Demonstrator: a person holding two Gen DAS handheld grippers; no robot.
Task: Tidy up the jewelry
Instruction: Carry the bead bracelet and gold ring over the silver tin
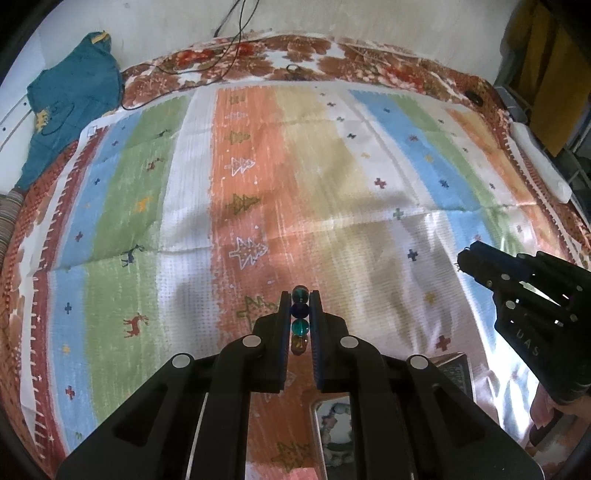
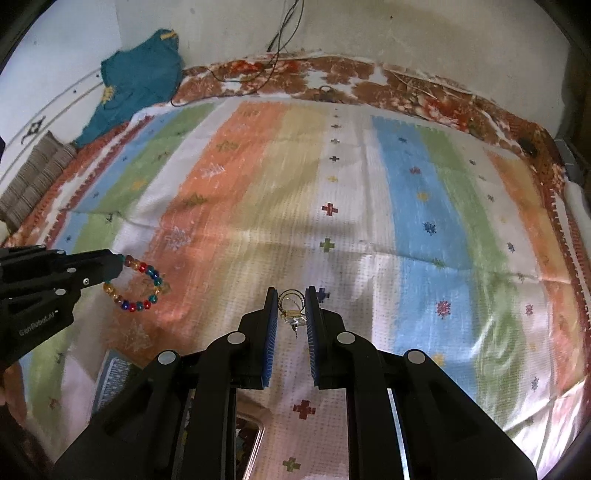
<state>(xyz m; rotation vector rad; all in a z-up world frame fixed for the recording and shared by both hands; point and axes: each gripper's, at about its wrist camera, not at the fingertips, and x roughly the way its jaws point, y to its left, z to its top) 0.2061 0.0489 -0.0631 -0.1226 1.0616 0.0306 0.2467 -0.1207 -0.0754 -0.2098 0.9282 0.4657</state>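
We see the left gripper [image 1: 300, 295] with its fingers [image 1: 283, 332] drawn nearly together, clamped on a beaded bracelet [image 2: 138, 282]. In the left wrist view the beads sit stacked in a line between the pads: teal, dark blue, teal, amber. From the right wrist view the rest of the bracelet hangs as a loop of red, blue, yellow and teal beads off the fingertips, above the cloth.

Our right gripper [image 2: 291, 295] is likewise almost closed, its blue-padded fingers [image 2: 271, 332] pinching a small gold earring [image 2: 291, 310] with thin hoops and a little dangling part; finer detail we cannot make out.

Below both lies a bed covered by a striped cloth [image 1: 258, 166] in orange, green, blue, white and tan, printed with small crosses, trees and deer. A brown floral bedspread [image 1: 369, 62] shows past its far edge. A teal garment [image 1: 70, 96] rests at the far left corner against the pale wall [image 1: 332, 18], and dark cables [image 1: 236, 40] trail down onto the bed.
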